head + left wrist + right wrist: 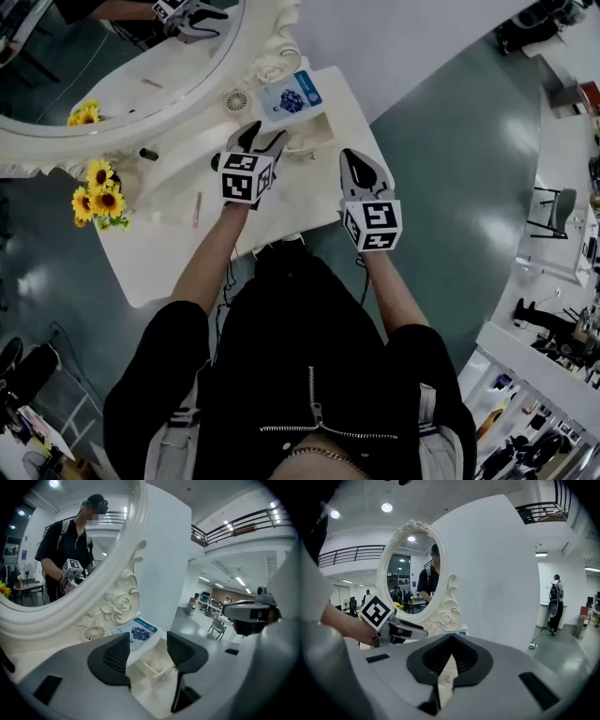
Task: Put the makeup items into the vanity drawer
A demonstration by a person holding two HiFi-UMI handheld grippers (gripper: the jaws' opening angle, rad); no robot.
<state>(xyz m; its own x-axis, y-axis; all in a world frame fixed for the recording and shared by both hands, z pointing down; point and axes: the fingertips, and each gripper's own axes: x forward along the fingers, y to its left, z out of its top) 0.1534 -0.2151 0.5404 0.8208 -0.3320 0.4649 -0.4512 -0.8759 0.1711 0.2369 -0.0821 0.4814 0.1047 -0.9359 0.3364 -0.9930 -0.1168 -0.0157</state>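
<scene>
White vanity (159, 262): one open drawer (146, 670), one blue packet (292, 98), one pink stick (197, 208).

The mirror (122, 66) runs off the head view's top edge. That pale round thing (156, 663) in the drawer (157, 675) is too blurry to name, and the blue packet (292, 97) has print too small to read.

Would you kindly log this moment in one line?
left gripper open, empty | right gripper shut, empty | drawer open, round item inside
</scene>
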